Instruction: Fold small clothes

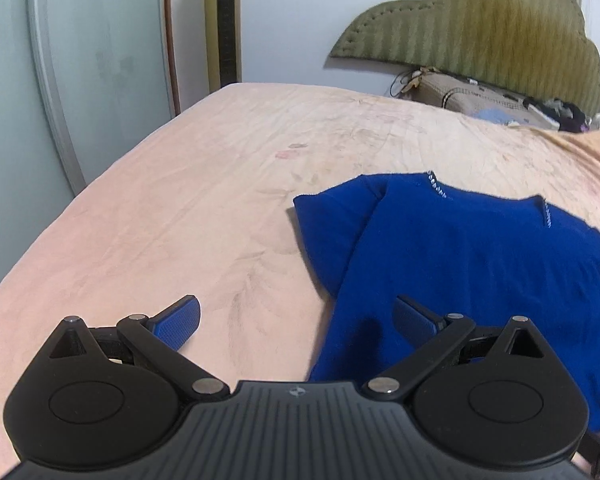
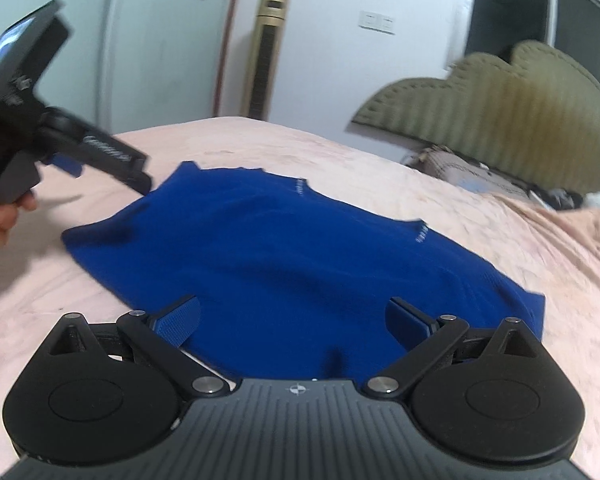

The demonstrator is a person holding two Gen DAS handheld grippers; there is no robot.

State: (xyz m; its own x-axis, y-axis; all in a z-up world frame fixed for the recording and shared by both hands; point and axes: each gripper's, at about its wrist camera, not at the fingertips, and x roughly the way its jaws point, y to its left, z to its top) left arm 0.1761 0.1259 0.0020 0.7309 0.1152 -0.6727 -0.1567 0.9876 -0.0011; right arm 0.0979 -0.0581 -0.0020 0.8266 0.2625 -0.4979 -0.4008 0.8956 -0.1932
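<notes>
Both grippers hang over the bed [image 1: 160, 208] with their fingers spread wide and holding nothing, so the step in hand looks like reaching for a first grip on the blue top [image 2: 284, 248]. To do it well, I judge each gripper should come down low on one edge of the cloth, close on a single layer with no bedsheet caught, and both should lift together so the fold lands straight. The left gripper [image 1: 296, 320] sits at the top's 9 o'clock side, one finger over the sheet and one over the cloth; the right gripper [image 2: 292, 316] is over the near hem. The top lies flat on the bed, deep blue, short-sleeved, one sleeve [image 1: 332, 224] already tucked at 10 o'clock, small white stitching at the neckline.
</notes>
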